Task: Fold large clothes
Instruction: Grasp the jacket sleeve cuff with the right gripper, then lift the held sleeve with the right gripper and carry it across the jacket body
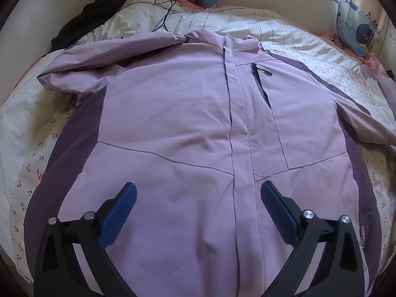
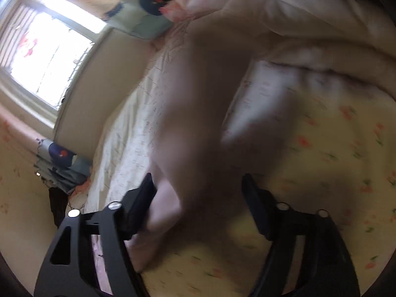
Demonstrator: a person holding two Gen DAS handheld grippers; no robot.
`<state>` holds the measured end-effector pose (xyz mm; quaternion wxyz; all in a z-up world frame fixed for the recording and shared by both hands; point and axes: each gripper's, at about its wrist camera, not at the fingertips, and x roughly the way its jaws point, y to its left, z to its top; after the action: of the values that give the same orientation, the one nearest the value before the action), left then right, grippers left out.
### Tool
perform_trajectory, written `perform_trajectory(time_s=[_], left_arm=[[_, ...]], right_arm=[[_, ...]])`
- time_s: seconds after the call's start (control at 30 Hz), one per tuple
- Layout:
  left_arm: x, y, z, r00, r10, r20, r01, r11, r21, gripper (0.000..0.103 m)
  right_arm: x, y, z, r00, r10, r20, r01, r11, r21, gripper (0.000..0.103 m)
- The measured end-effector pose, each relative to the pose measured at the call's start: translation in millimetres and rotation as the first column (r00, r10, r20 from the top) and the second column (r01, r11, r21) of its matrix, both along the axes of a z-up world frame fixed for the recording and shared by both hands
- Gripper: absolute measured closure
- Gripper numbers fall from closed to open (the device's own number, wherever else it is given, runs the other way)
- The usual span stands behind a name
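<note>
1. Blue-padded fingers (image 1: pixel 128 203) of the left gripper (image 1: pixel 198 195) stand wide apart nearest the lens, hovering over the lower front of the jacket with nothing between them.
2. Spread front-up across the bed (image 1: pixel 29 153), the lilac jacket (image 1: pixel 173 113) has darker purple side panels, its collar toward the far pillows and its hem toward the camera.
3. One sleeve lies folded across the upper left of the jacket; the other stretches out to the right over the flowered sheet.
4. A chest pocket zip (image 1: pixel 259 74) sits just right of the closed front placket.
5. Dark clothing (image 1: pixel 99 7) is heaped at the far left corner, with a black cable (image 1: pixel 165 12) trailing over the striped bedding.
6. In the right wrist view, heavily blurred, the right gripper (image 2: pixel 198 185) has its jaws apart; a pale blurred sleeve (image 2: pixel 198 113) runs between them, touching or close to the left finger, not clamped.
7. A bright window (image 2: pixel 47 57) fills the upper left there.
</note>
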<state>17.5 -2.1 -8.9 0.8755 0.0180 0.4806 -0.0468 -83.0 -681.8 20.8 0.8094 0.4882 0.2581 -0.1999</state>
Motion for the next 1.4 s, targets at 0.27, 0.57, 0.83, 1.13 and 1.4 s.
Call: perform_trajectory(time_s=[0.27, 0.57, 0.83, 1.13, 1.4], left_arm=[[2.5, -1.1, -0.4, 1.000, 0.007, 0.006, -0.007, 1.000, 0.017, 0.007], [3.7, -9.0, -4.2, 1.000, -0.008, 0.003, 0.008, 0.999, 0.031, 0.007], [0.1, -7.5, 1.3, 0.999, -0.005, 0.032, 0.003, 0.999, 0.053, 0.007], [-6.5, -1.3, 5.7, 0.999, 0.002, 0.053, -0.005, 0.998, 0.057, 0.007], [-13.0, 9.0, 16.1, 0.997, 0.012, 0.079, -0.015, 0.999, 0.040, 0.007]], right_arm=[[-11.9, -37.5, -36.4, 0.980, -0.070, 0.187, 0.023, 0.970, 0.242, 0.025], [-35.7, -57.1, -52.7, 0.922, -0.253, 0.293, 0.148, 0.930, 0.338, 0.029], [-17.8, -52.2, -33.9, 0.960, -0.106, 0.260, 0.063, 0.984, 0.169, 0.088], [21.1, -11.0, 54.8, 0.940, 0.041, 0.338, -0.024, 0.998, -0.053, 0.088], [109.8, 77.9, 140.3, 0.882, 0.277, 0.381, -0.209, 0.955, -0.210, 0.088]])
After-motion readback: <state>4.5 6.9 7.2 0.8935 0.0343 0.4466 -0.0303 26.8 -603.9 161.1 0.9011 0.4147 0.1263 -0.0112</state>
